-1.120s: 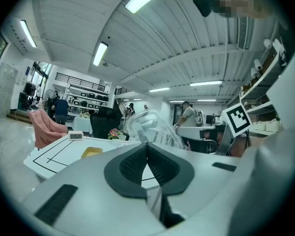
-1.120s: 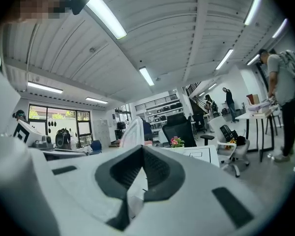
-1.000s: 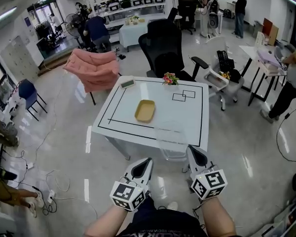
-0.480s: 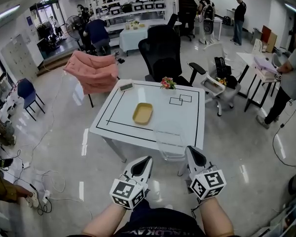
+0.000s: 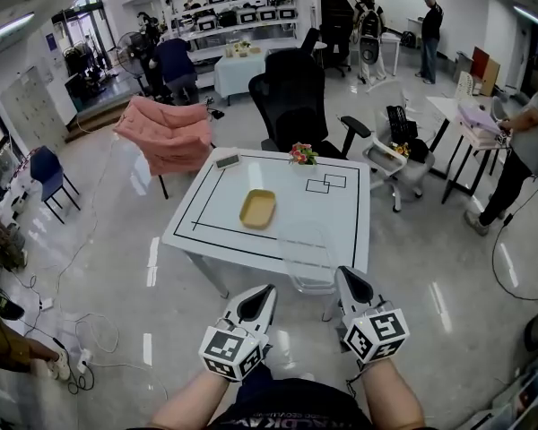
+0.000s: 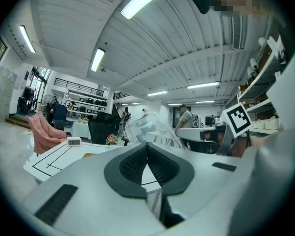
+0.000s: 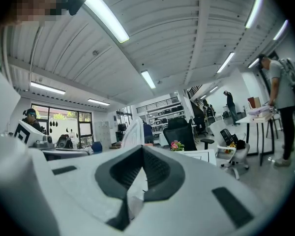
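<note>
- Down at the bottom of the head view, the left gripper (image 5: 262,292) and the right gripper (image 5: 343,276) sit side by side. Their marker cubes face the person and their tips point toward the white table (image 5: 206,227).
- Between the two tips hangs a clear plastic container (image 5: 308,256), up off the floor and overlapping the table's near edge in this view.
- Left gripper view: the jaws are clenched with tips meeting, pinching a thin pale edge of the container (image 6: 148,128), which rises just beyond them.
- Right gripper view: same story, with the jaws clamped tight on a translucent wall of the container (image 7: 132,131) that stands up past the tips.
- On the table, a yellow tray (image 5: 257,208) lies near the middle, with flowers (image 5: 302,153) and a small clock (image 5: 226,160) at the far edge.
- Behind the table stands a black office chair (image 5: 291,97), and off to the left is a pink-draped chair (image 5: 166,133).
</note>
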`<state>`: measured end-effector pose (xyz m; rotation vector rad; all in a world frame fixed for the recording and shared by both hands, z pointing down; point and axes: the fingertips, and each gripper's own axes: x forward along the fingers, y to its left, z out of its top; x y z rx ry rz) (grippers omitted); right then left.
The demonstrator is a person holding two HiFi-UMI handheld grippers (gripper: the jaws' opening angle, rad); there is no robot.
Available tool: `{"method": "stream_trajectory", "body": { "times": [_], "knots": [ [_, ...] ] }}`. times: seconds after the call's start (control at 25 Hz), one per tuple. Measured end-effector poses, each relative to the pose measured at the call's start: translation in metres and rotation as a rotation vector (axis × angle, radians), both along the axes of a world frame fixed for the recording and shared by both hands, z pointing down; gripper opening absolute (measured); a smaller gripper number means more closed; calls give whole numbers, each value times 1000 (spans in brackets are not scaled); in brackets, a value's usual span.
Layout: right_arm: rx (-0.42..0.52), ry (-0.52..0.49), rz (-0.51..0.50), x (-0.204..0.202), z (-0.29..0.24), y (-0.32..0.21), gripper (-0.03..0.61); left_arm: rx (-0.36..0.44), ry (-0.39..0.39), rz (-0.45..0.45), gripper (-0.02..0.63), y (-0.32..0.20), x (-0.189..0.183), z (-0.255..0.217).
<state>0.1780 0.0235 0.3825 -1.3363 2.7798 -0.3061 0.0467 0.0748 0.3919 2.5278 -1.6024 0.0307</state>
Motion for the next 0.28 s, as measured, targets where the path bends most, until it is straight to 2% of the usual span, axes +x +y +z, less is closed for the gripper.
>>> {"method": "stream_trajectory", "body": {
  "times": [0.28],
  "knots": [
    [3, 2, 0, -2, 1, 3, 2, 8, 3, 0, 3, 3, -1, -1]
  ]
}}
